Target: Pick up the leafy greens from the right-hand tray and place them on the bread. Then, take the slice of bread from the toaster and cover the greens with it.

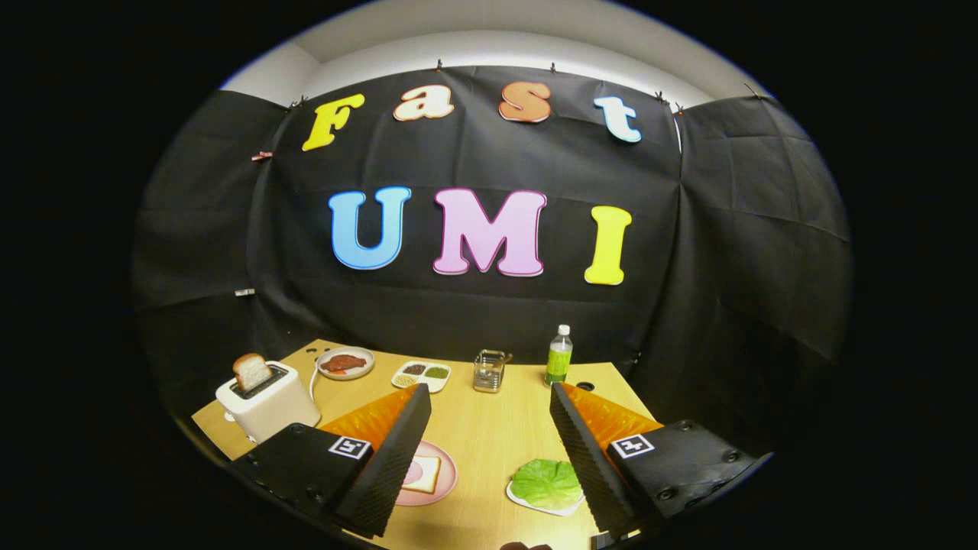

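My gripper [489,405] hangs open above the wooden table, nothing between its fingers. Below it, close to the right finger, the leafy greens [545,483] lie on a small white tray [535,503]. Beside the left finger a slice of bread [422,473] with a pink slice on it rests on a pink plate [444,485], partly hidden by that finger. A white toaster [266,401] stands beyond the left finger at the table's left edge, with a slice of bread [250,370] sticking up from its slot.
At the back of the table stand a plate with reddish food [345,363], a white divided dish [422,375], a clear holder [489,371] and a green bottle [558,356]. The table's right edge runs just beyond the right finger.
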### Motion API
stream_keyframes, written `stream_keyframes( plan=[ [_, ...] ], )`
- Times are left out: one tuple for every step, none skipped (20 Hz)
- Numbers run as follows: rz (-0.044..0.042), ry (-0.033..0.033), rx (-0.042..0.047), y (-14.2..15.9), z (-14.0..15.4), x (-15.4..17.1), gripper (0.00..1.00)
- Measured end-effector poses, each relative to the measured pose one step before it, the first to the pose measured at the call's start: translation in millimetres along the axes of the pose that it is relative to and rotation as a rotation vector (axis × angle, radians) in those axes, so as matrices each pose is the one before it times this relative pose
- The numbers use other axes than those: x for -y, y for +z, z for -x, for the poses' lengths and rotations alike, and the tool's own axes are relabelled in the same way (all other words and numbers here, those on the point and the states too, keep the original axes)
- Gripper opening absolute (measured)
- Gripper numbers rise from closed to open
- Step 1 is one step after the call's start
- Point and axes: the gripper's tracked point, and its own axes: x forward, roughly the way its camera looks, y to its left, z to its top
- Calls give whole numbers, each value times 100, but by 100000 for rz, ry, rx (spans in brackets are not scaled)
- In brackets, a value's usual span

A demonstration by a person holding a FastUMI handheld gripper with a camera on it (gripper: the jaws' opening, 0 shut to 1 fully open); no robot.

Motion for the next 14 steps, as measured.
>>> stream_keyframes(
  plan=[
    [-17, 80, -2865, -1080, -707, 596, 97],
    [-240, 105, -2873, -1030, -897, 509, 98],
    [-465, 602, -3138, -1050, -962, 397, 98],
    [-496, 625, -3082, -1048, -900, 563, 98],
    [-265, 829, -3166, -1197, -834, 647, 98],
    [3, 601, -3577, -1533, -453, 817, 98],
    [91, 909, -3965, -1455, -732, 623, 98],
    [-23, 1128, -3743, -1550, -829, 552, 98],
    [-360, 1002, -3637, -1198, -844, 495, 98],
    [-497, 861, -3674, -1119, -628, 562, 98],
    [-302, 524, -4004, -1346, -756, 602, 98],
    [-79, 402, -4031, -1449, -962, 608, 98],
    [285, 169, -3620, -1204, -795, 567, 98],
    [216, -196, -2719, -1259, -515, 401, 98]
  ],
)
